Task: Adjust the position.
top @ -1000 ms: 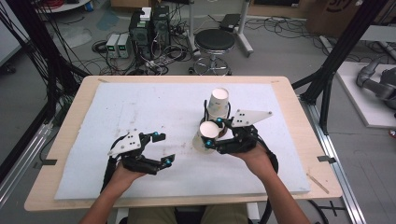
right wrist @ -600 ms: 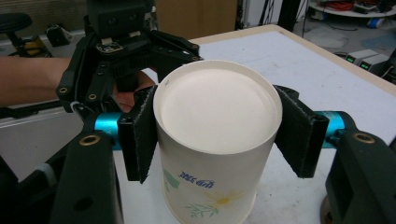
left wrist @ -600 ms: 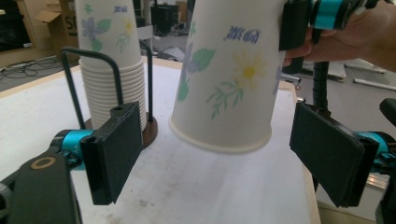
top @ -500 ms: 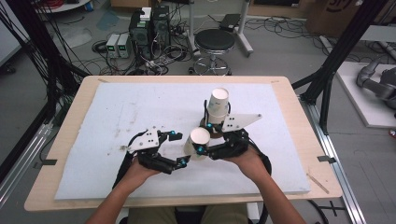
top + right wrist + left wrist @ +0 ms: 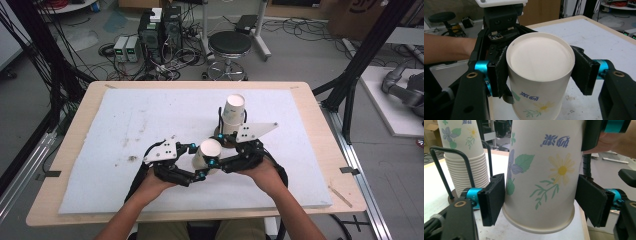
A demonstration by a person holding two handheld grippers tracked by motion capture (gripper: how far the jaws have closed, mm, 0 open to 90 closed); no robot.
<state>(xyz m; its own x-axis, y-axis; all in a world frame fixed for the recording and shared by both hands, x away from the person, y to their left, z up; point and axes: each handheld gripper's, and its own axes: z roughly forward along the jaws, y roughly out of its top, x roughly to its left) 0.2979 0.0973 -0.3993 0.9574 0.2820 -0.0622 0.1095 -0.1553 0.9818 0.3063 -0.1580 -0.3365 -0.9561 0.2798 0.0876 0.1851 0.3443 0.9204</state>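
An upside-down flowered paper cup [image 5: 207, 151] hangs just above the white mat between both hands. My right gripper [image 5: 216, 150] is shut on it near its upturned base, and the right gripper view shows the pads [image 5: 500, 72] pressing both sides of the cup [image 5: 540, 65]. My left gripper [image 5: 197, 161] comes in from the left. Its jaws have just been closing on the cup [image 5: 541, 170], and its pads [image 5: 492, 197] now touch the wall near the rim. A stack of like cups [image 5: 233, 112] stands upside down in a wire holder [image 5: 439, 167] just behind.
A white foam mat [image 5: 125, 120] covers most of the wooden table [image 5: 310, 100]. Beyond the far edge stand a stool [image 5: 229, 45] and electronics boxes [image 5: 157, 30] on the floor. Black frame posts [image 5: 350, 95] flank the table.
My left gripper slid right up to the cup and its jaws narrowed around it. The right gripper carried the cup a little left and toward the near edge.
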